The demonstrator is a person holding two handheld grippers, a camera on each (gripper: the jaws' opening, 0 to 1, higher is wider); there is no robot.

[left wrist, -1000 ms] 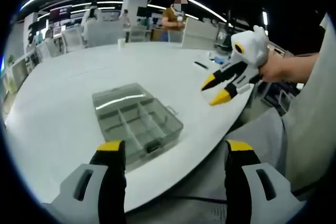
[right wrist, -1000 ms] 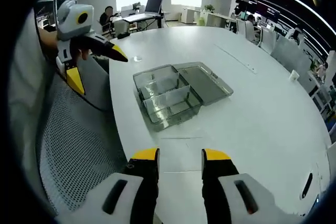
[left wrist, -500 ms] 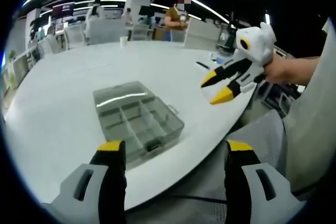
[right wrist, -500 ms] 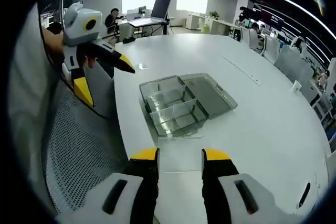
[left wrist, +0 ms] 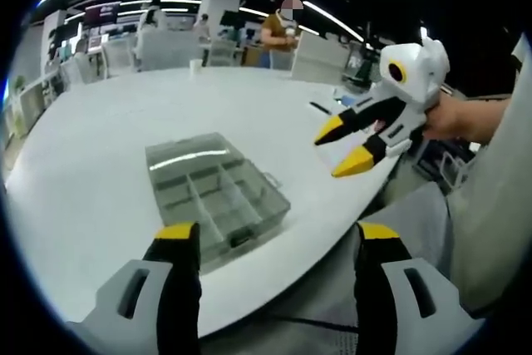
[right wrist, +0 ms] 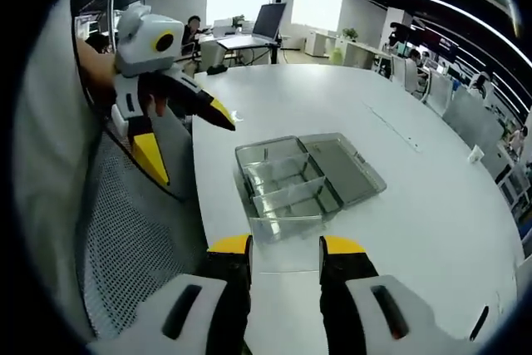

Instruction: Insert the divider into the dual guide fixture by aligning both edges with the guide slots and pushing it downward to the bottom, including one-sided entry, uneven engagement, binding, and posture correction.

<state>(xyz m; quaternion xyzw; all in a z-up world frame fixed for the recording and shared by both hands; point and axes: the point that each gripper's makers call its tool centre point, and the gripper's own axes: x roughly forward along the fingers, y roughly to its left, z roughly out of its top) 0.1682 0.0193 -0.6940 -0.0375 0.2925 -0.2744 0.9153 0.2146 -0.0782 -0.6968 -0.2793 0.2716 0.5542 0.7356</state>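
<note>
The left tool (left wrist: 270,243) is held above the near edge of the white table (left wrist: 100,130), its yellow-tipped jaws spread wide with nothing between them; in the right gripper view the same tool (right wrist: 187,135) is seen in the air beside the table's edge, near the clear compartment box (right wrist: 287,184), again parted and empty. The box (left wrist: 212,193) lies near the table's edge, ahead of the left tool, with its lid (right wrist: 341,164) folded flat on the side away from that tool and its inner partitions visible. A loose divider cannot be made out in either view; whether one is already seated among the partitions cannot be told. The right tool (right wrist: 285,247) hovers on the near side of the box, jaws parted by a narrow gap and gripping nothing; in the left gripper view it (left wrist: 347,147) is seen beyond the box and over the table's far edge, held in a hand (left wrist: 453,118). The step in hand is judged to be the approach, with neither tool yet in touch with the box. For it to be done well, the box should be steadied by one tool at a wall, and the divider should be gripped at its top edge by the other. Both ends should be started in the opposing slots together and kept level. If one end binds, the divider should be lifted slightly, squared, and pressed down evenly.
</note>
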